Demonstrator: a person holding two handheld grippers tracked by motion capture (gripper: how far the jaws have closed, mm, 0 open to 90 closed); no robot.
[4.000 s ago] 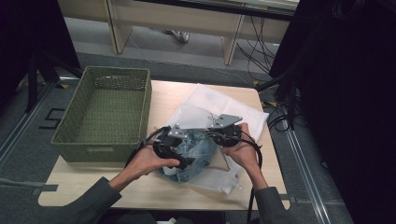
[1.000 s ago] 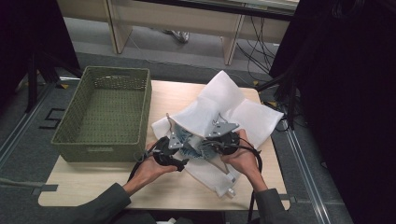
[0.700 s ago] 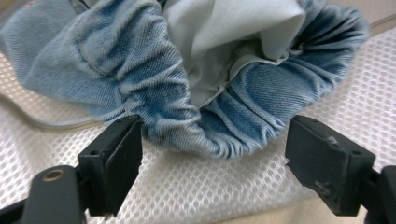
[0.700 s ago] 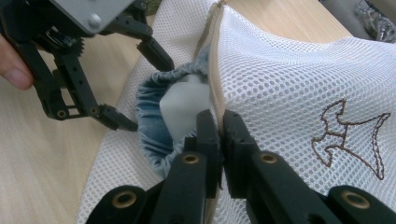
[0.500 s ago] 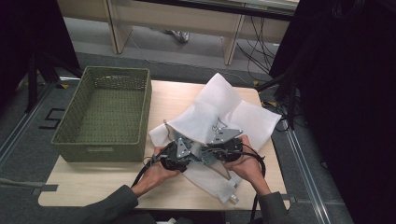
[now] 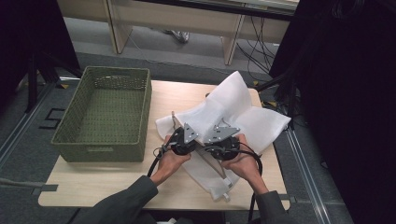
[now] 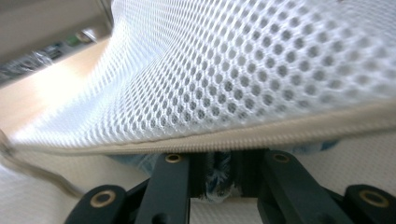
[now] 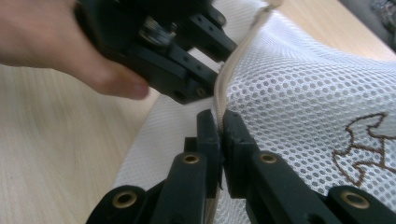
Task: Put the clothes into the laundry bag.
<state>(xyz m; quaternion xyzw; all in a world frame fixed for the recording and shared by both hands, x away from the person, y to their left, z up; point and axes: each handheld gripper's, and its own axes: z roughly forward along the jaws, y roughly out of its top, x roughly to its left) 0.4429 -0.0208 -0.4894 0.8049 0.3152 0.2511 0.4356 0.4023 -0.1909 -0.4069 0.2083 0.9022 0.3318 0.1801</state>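
Both tools (image 6: pixel 201 142) pinch the mesh bag (image 6: pixel 243 112)'s zipper edge; green basket (image 6: pixel 105 112) stands just left.

White mesh bag (image 7: pixel 261 70) arches over the left gripper (image 7: pixel 219 179), whose fingers (image 7: pixel 170 186) have just been closing on blue cloth (image 7: pixel 218 176) beneath the beige zipper edge (image 7: pixel 233 137).

A lab-like workroom: a plain wooden table (image 6: pixel 116 186), floor cables (image 6: pixel 254 44) and black curtains (image 6: pixel 336 70) around.

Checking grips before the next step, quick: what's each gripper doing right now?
Left gripper: jaws just closing on blue cloth under the mesh bag's zipper edge.
Right gripper: shut on that bag's zipper edge.
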